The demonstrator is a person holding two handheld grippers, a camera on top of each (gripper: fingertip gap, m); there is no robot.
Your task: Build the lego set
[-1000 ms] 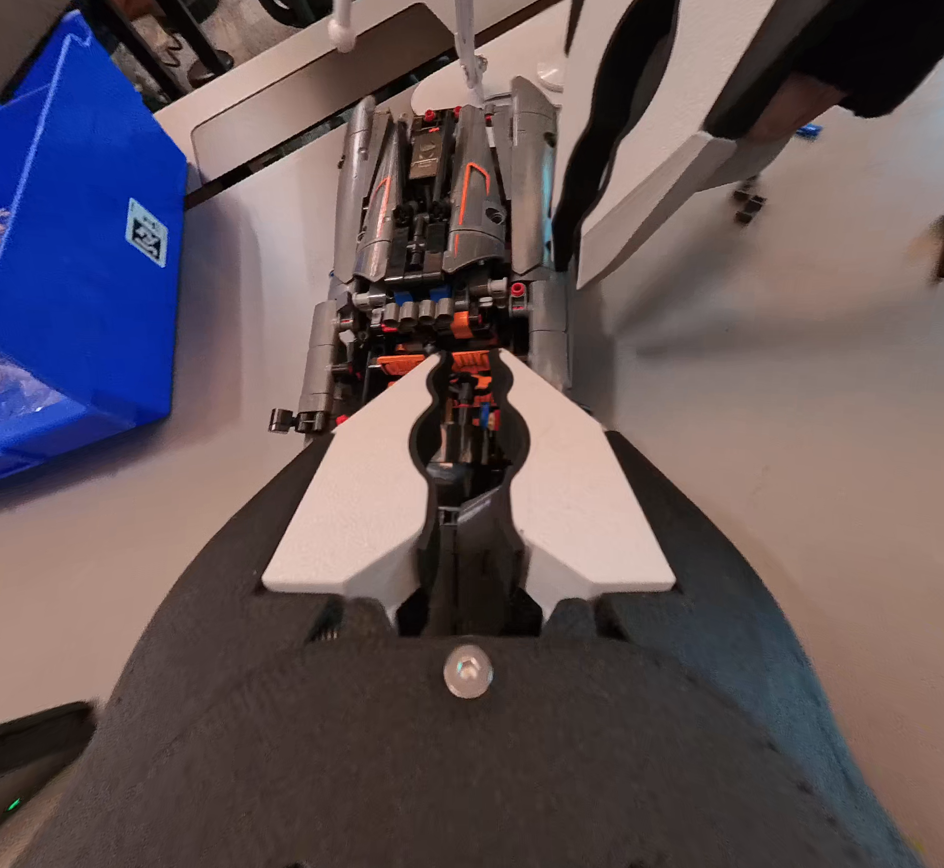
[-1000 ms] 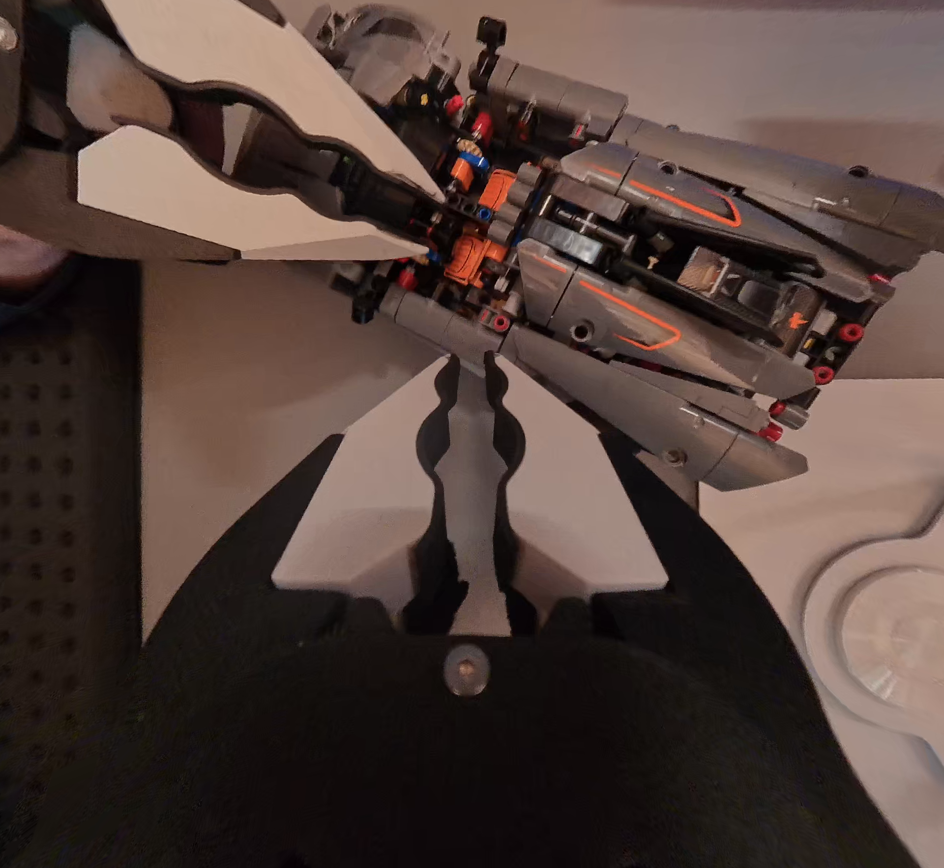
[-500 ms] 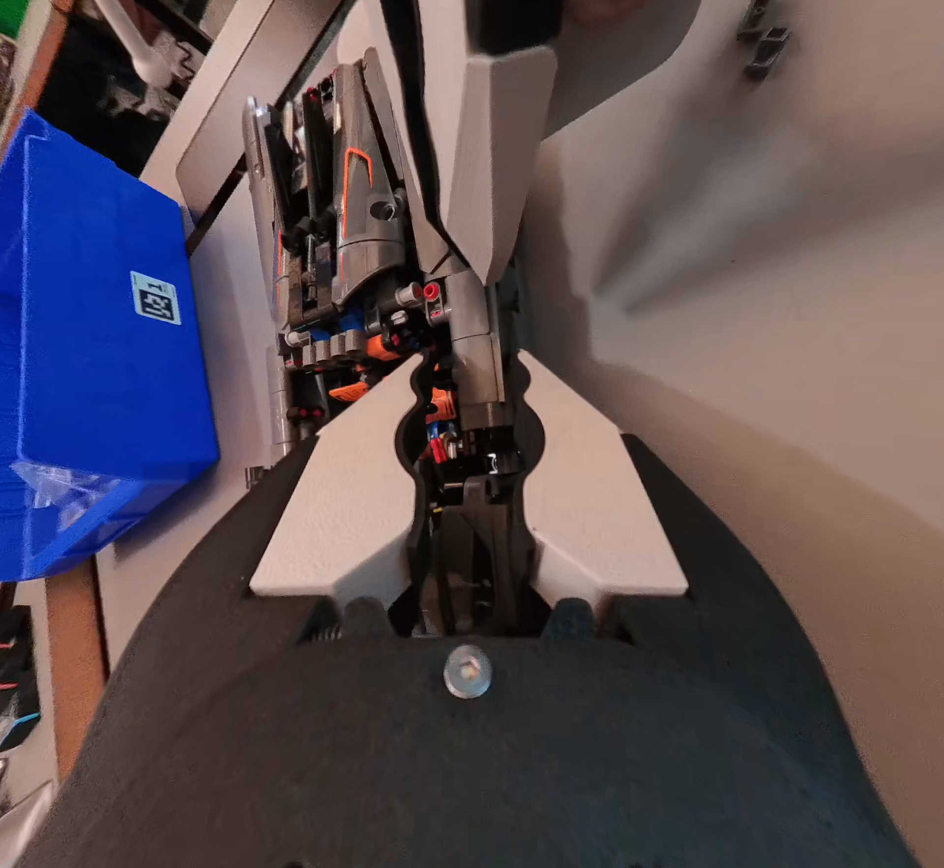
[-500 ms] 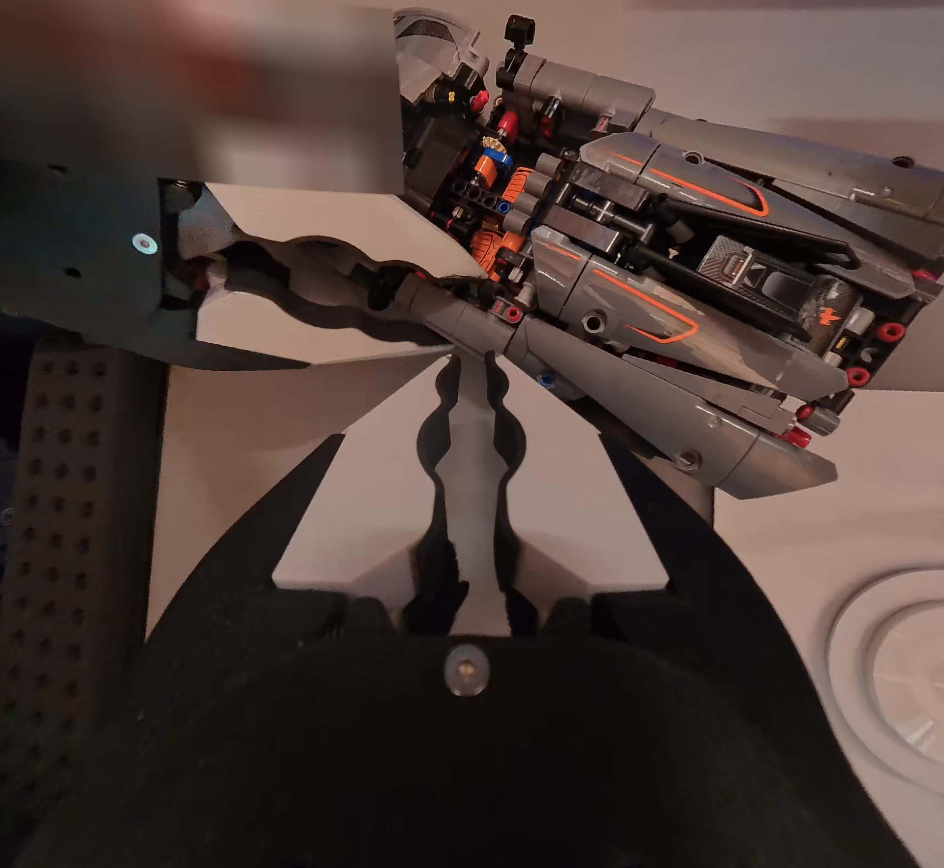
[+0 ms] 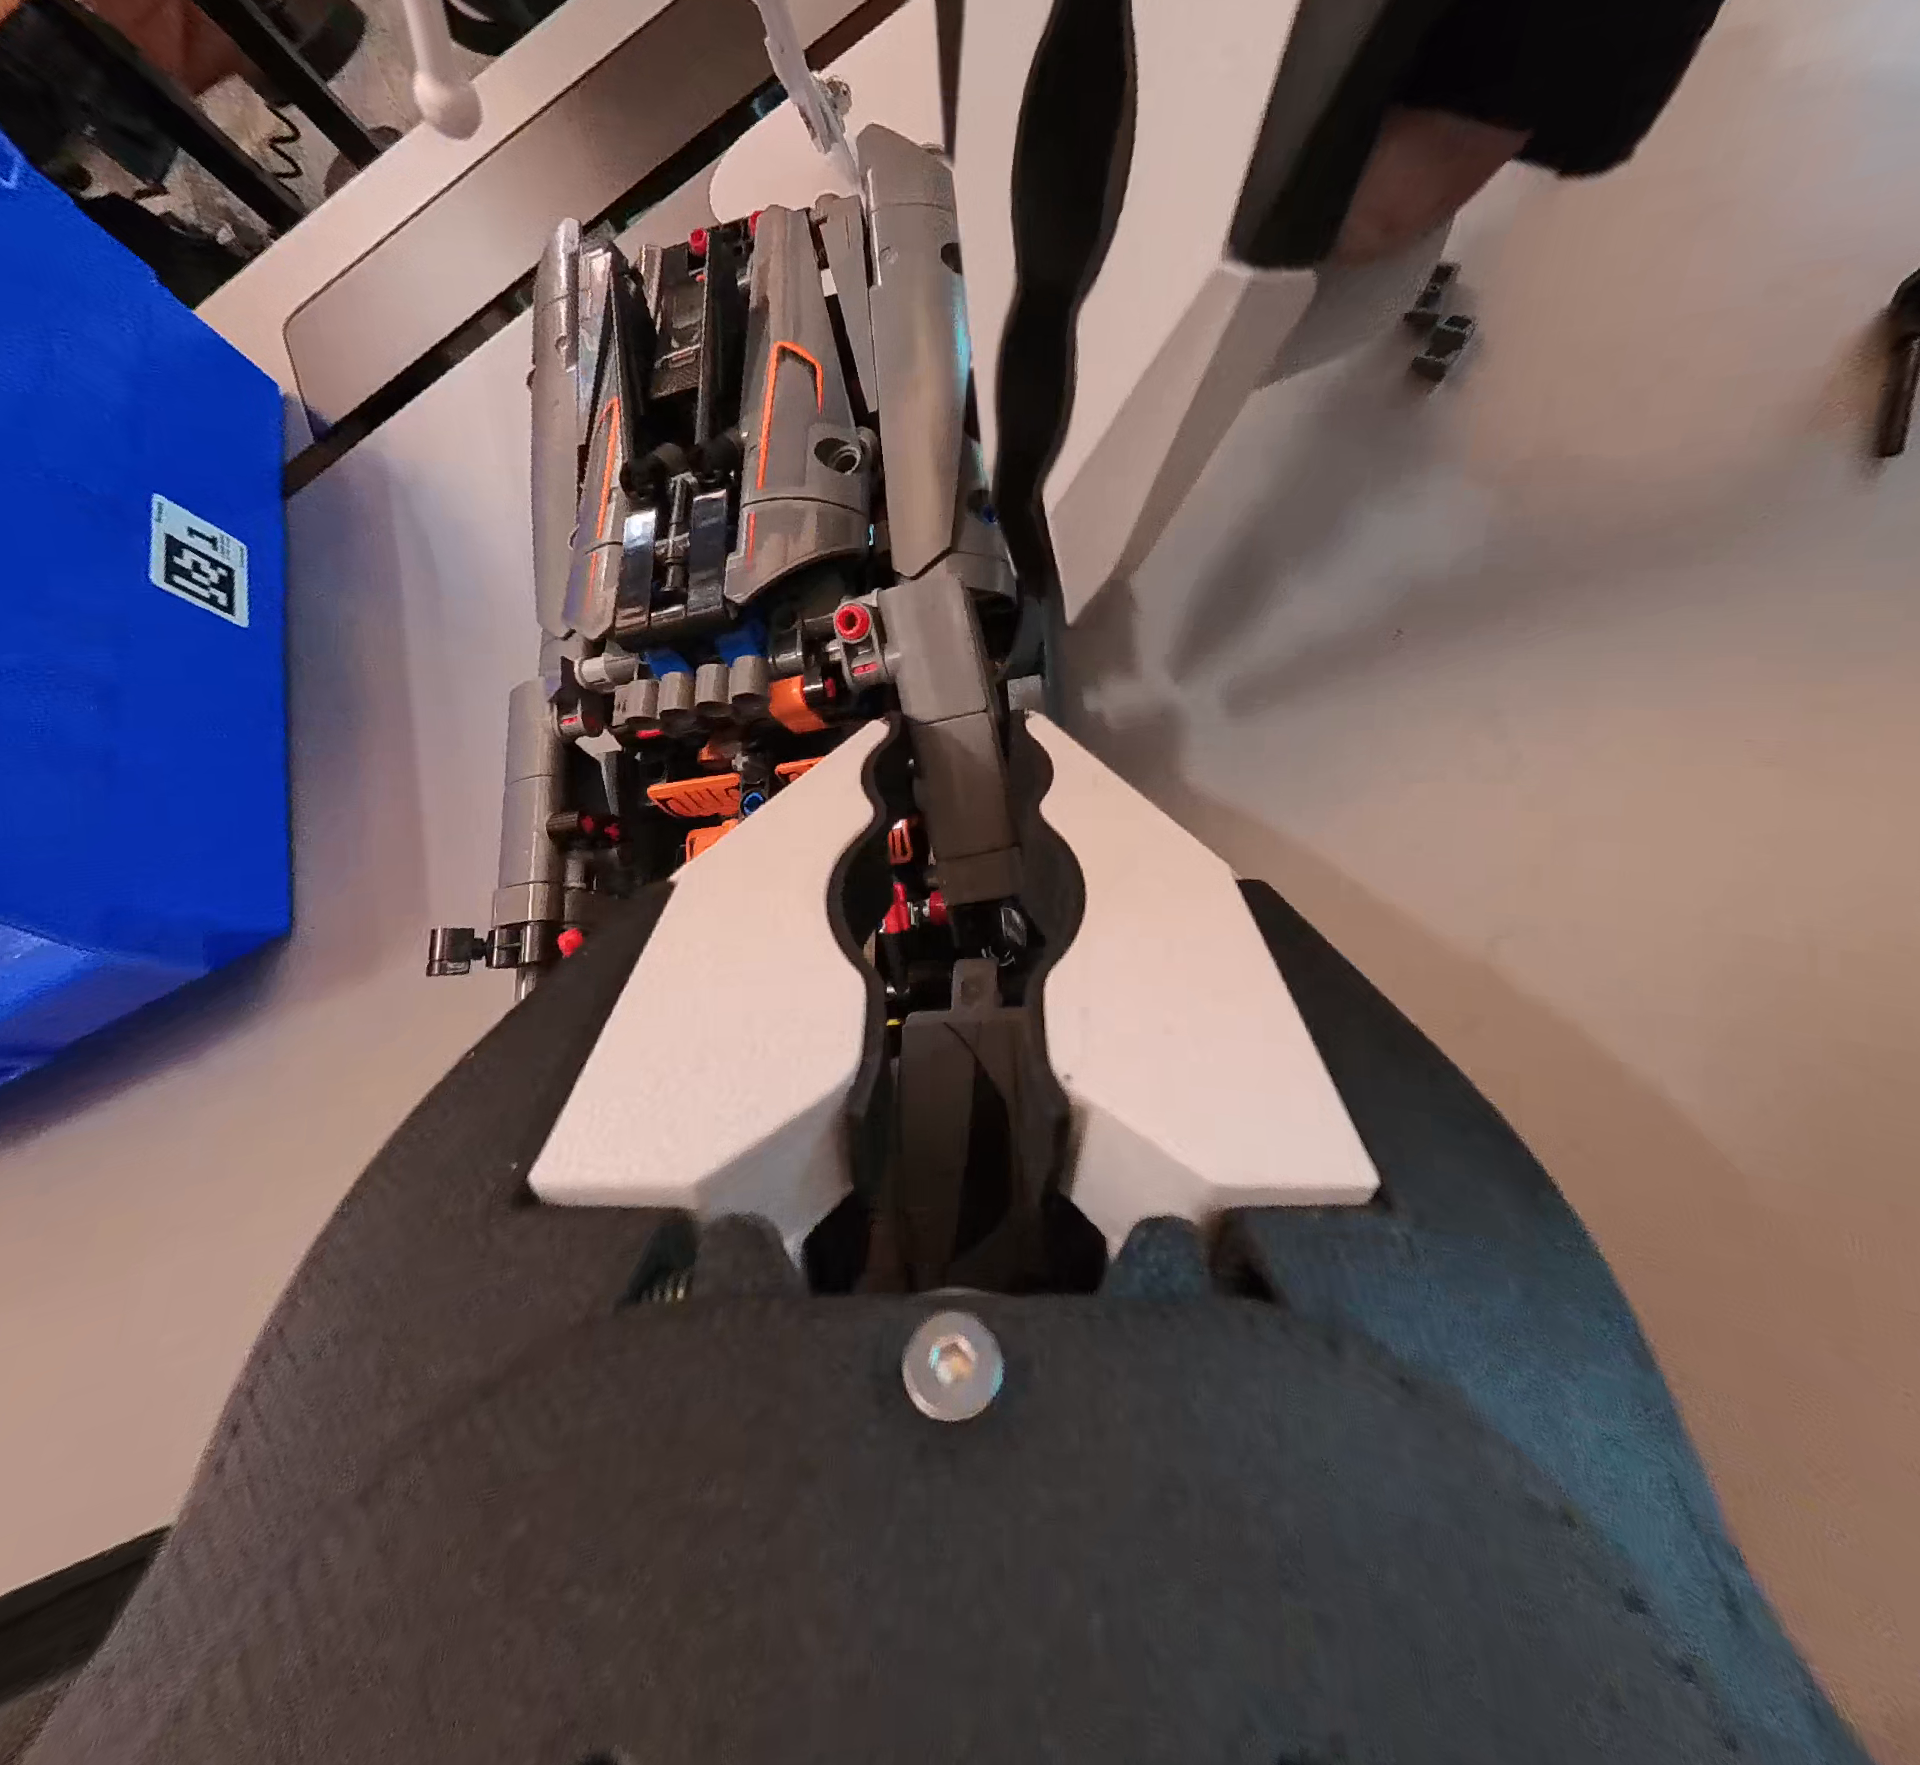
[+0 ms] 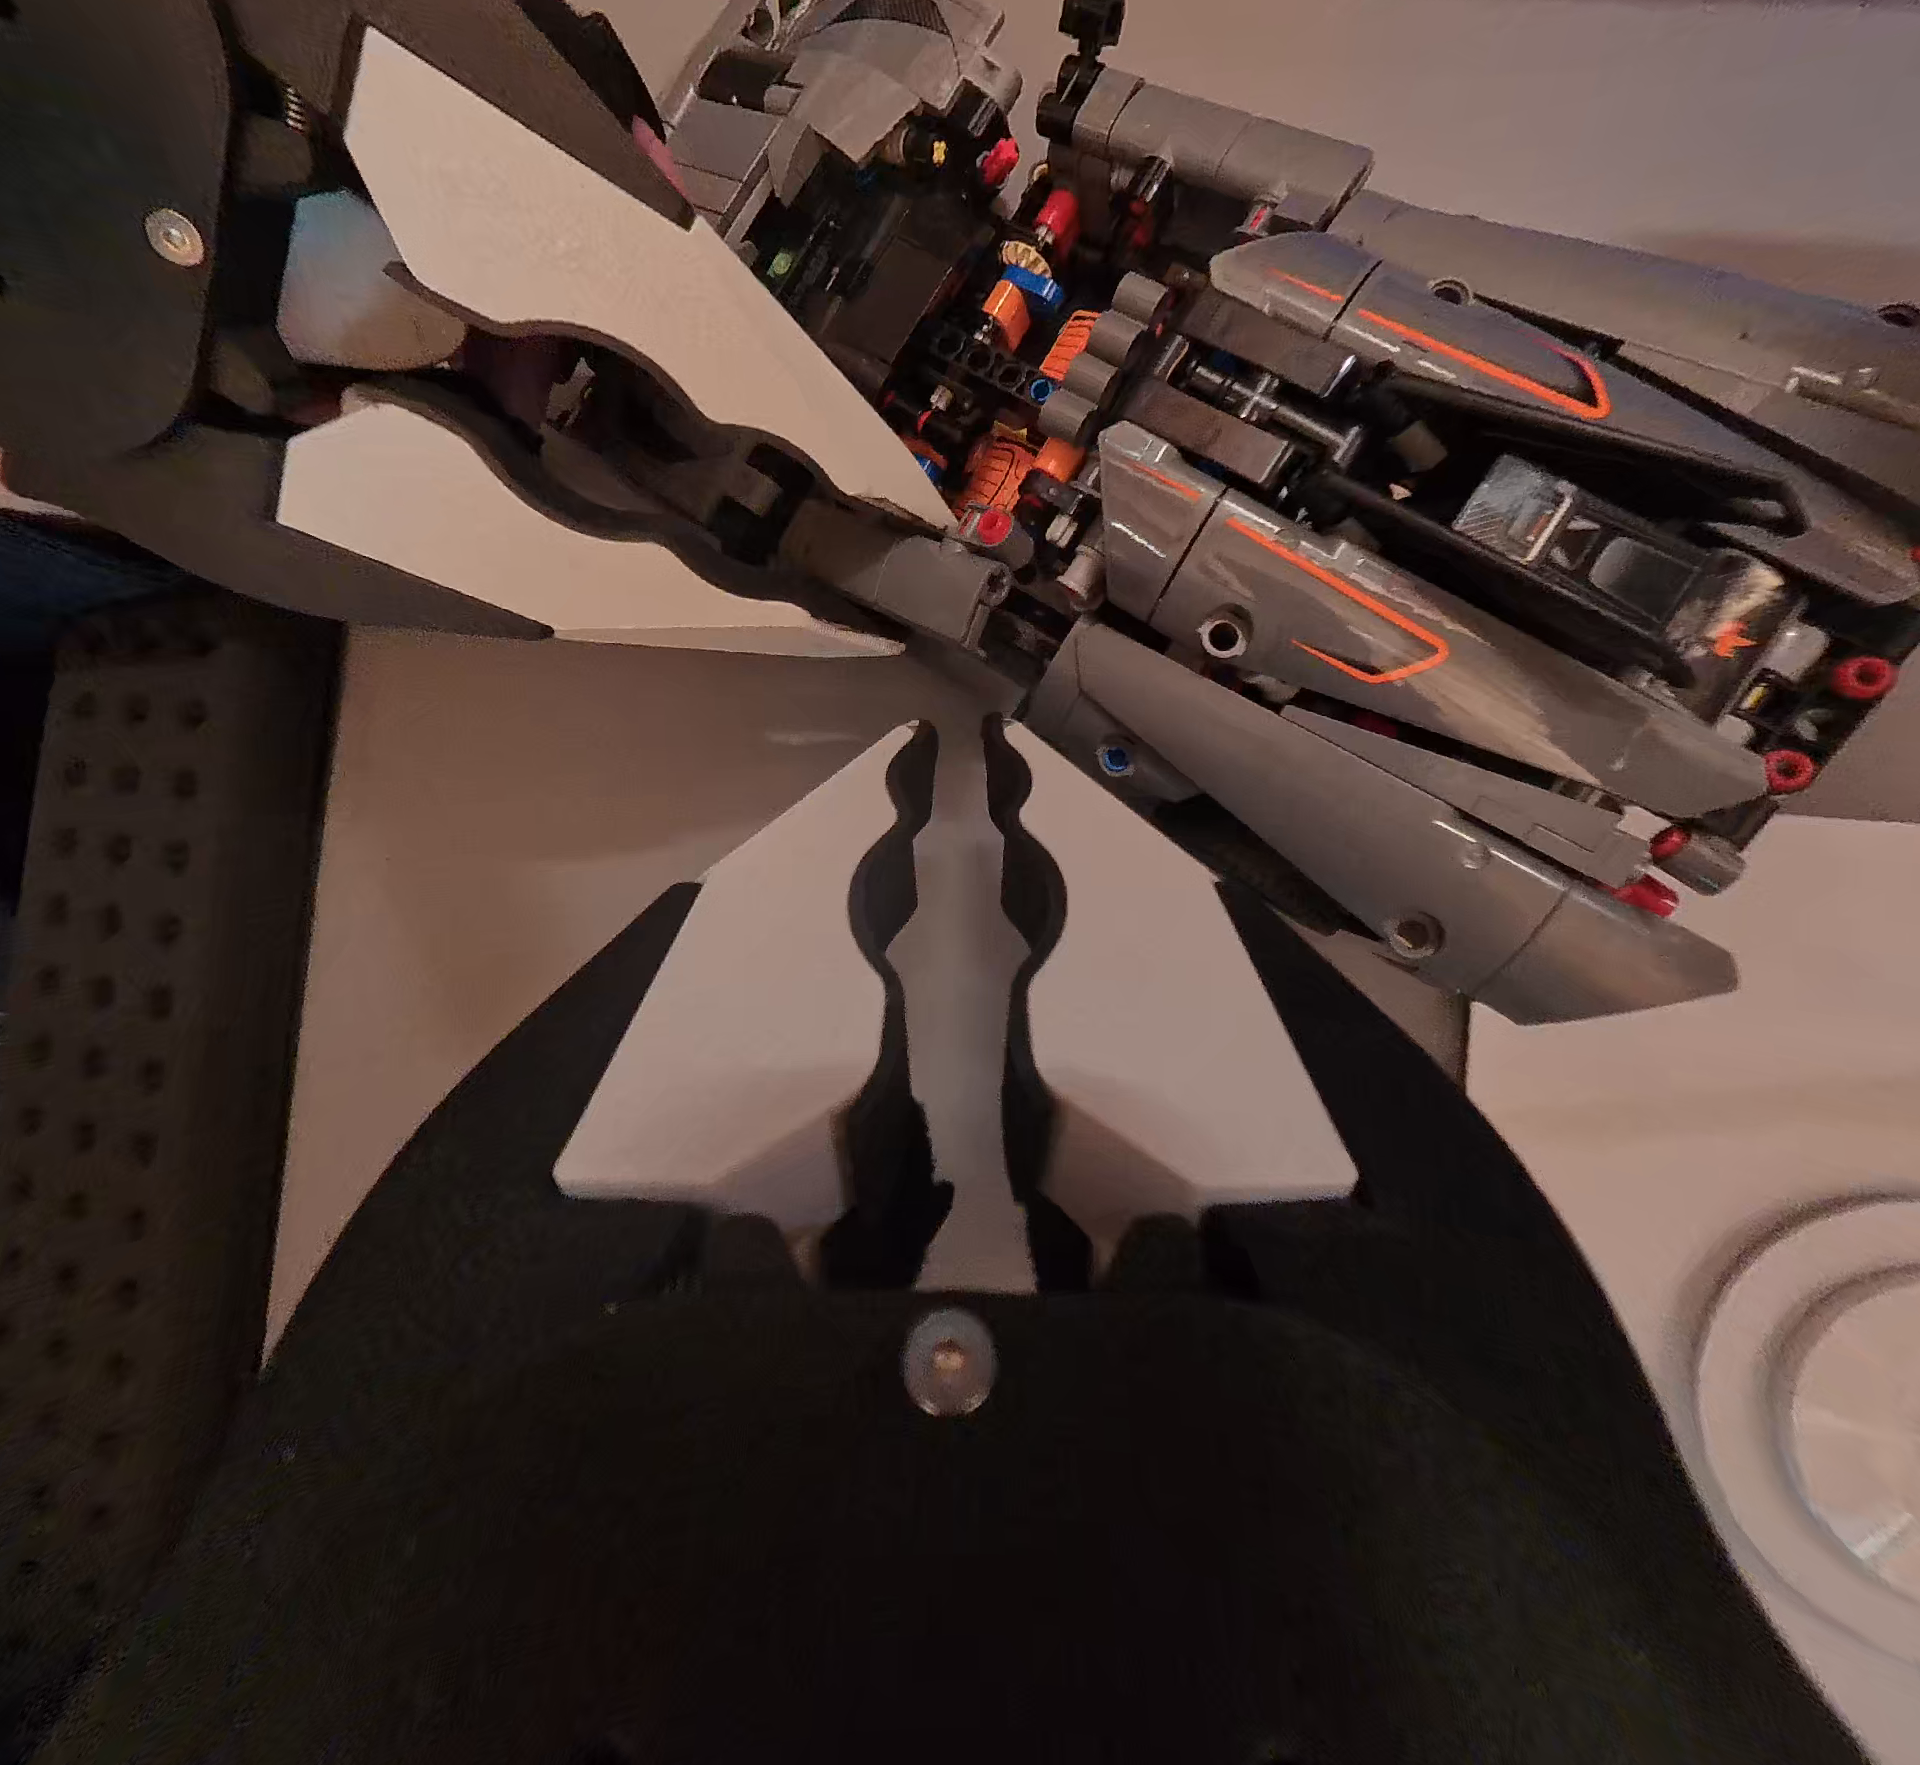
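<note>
Two tongs are working on one model: the grey-and-orange lego vehicle (image 5: 748,510) lies on the pale worktop (image 5: 1558,884), filling the centre of your left wrist view and running from 9 to 3 o'clock across the right wrist view. Your left tongs (image 5: 956,739) are closed on a grey side panel (image 5: 961,759) at the model's near end, the panel sitting between the white fingers (image 5: 748,967). Half a second ago the model was rolled onto its side in that grip; now it is back flat with its orange-striped top facing up, so you appear to have finished checking or pressing that flank and are ready for the next piece. Your right tongs (image 6: 954,733) are narrow, nearly closed and holding nothing, their tips just beside the model's lower edge at the joint where the left tongs grip; a moment back they pressed closer against the side. Outward, a blue bin (image 5: 125,572) stands at 9 o'clock of the model, close to its left flank. Small dark loose parts (image 5: 1439,328) lie at 2 o'clock, well apart, probably your next pieces. White cords (image 5: 774,1) hang down at 12 o'clock over the model's far end and could snag if you lift it. A round recess (image 6: 1829,1424) in the worktop shows at 4 o'clock of the right wrist view.
</note>
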